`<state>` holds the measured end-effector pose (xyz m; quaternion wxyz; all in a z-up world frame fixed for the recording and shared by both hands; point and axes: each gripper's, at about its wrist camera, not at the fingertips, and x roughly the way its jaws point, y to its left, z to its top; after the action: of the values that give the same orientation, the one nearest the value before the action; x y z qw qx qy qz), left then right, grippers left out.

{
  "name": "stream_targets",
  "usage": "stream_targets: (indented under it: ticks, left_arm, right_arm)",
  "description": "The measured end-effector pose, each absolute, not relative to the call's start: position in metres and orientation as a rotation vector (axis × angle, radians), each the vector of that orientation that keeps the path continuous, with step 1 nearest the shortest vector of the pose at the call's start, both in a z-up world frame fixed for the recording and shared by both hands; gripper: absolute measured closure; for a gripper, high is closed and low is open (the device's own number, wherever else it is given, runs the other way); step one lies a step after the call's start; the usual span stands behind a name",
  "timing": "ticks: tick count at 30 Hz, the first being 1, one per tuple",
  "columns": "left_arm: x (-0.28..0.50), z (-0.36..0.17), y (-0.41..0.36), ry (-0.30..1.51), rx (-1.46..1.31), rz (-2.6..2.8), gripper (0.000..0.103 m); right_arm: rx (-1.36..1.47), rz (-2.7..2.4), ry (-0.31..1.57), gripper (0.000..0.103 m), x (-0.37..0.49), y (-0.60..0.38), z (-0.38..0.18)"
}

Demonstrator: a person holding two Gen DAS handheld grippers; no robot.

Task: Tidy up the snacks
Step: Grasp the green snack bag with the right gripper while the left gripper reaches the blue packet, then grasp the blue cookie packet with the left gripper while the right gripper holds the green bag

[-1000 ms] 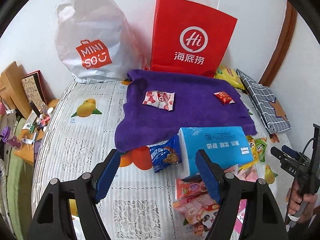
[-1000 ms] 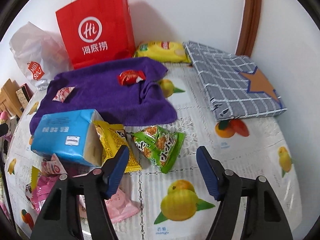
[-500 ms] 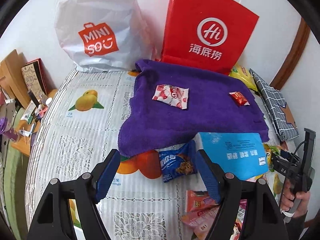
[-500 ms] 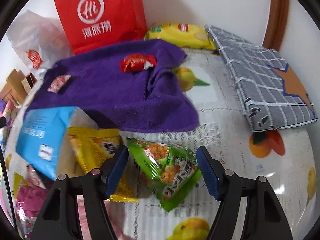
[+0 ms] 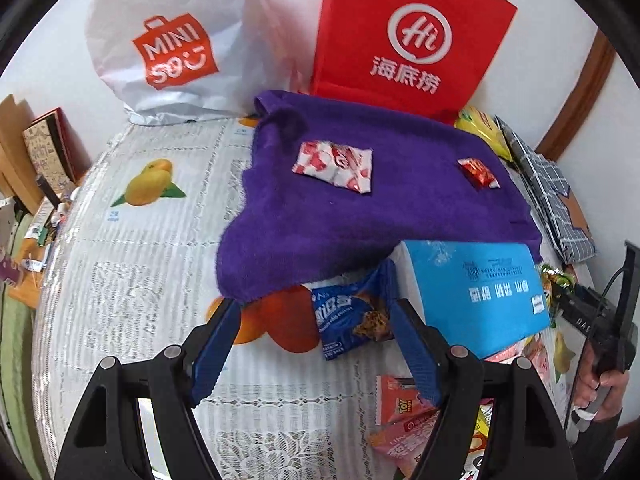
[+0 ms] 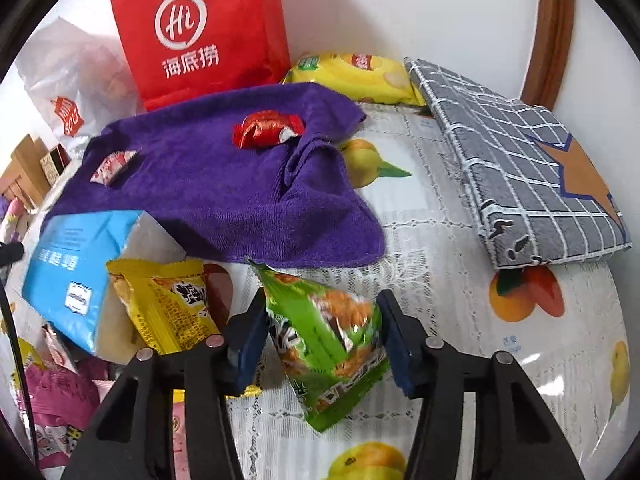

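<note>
A purple towel (image 5: 380, 208) lies on the table with a red-and-white snack packet (image 5: 334, 165) and a small red packet (image 5: 478, 172) on it. My left gripper (image 5: 314, 328) is open, and a blue cookie packet (image 5: 352, 316) lies between its fingers, close to the right one. My right gripper (image 6: 322, 320) is open around a green snack packet (image 6: 328, 344) that lies between its fingers. A yellow packet (image 6: 168, 304) lies left of it. The towel (image 6: 224, 184) and the small red packet (image 6: 268, 128) also show in the right wrist view.
A blue tissue pack (image 5: 476, 284) sits right of the cookie packet. Several pink and orange packets (image 5: 404, 420) lie near the front. A red paper bag (image 5: 408, 36) and a white Miniso bag (image 5: 176, 40) stand at the wall. A grey checked cloth (image 6: 520, 160) and yellow chip bag (image 6: 352, 76) lie at the right.
Both grippers moved forward and down. The left now has the blue cookie packet between its fingers; the right has closed in around the green packet, its jaws narrower than before.
</note>
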<state>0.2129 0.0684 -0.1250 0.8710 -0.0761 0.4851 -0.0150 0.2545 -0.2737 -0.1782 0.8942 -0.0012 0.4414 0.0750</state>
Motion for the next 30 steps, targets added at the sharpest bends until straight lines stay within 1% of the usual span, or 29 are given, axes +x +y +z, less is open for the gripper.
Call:
stream_targets:
  ticks: [15, 20, 23, 25, 26, 27, 28, 29, 30]
  left_arm:
    - [0.205, -0.161, 0.055, 1.062, -0.012, -0.109, 0.028]
    - [0.212, -0.167, 0.047, 1.048, 0.013, -0.125, 0.028]
    - [0.217, -0.170, 0.041, 1.021, 0.072, -0.101, 0.030]
    - [0.218, -0.172, 0.038, 1.002, 0.108, -0.097, 0.034]
    - [0.218, -0.172, 0.037, 0.992, 0.114, -0.111, 0.039]
    - [0.217, -0.171, 0.036, 0.984, 0.112, -0.126, 0.049]
    - [0.217, -0.170, 0.035, 0.980, 0.106, -0.156, 0.055]
    - [0.216, -0.169, 0.034, 0.975, 0.102, -0.170, 0.063]
    - [0.215, -0.168, 0.035, 0.972, 0.100, -0.177, 0.066]
  right_arm:
    - [0.062, 0.080, 0.901, 0.052, 0.235, -0.294, -0.164]
    - [0.046, 0.069, 0.889, 0.052, 0.229, -0.293, -0.159]
    - [0.037, 0.053, 0.889, 0.052, 0.225, -0.294, -0.157]
    - [0.036, 0.038, 0.890, 0.052, 0.223, -0.296, -0.155]
    - [0.036, 0.031, 0.891, 0.052, 0.222, -0.297, -0.155]
    - [0.036, 0.026, 0.891, 0.052, 0.221, -0.298, -0.154]
    - [0.036, 0.020, 0.890, 0.052, 0.221, -0.299, -0.153]
    - [0.037, 0.014, 0.889, 0.052, 0.220, -0.300, -0.152]
    - [0.038, 0.011, 0.888, 0.052, 0.219, -0.300, -0.151]
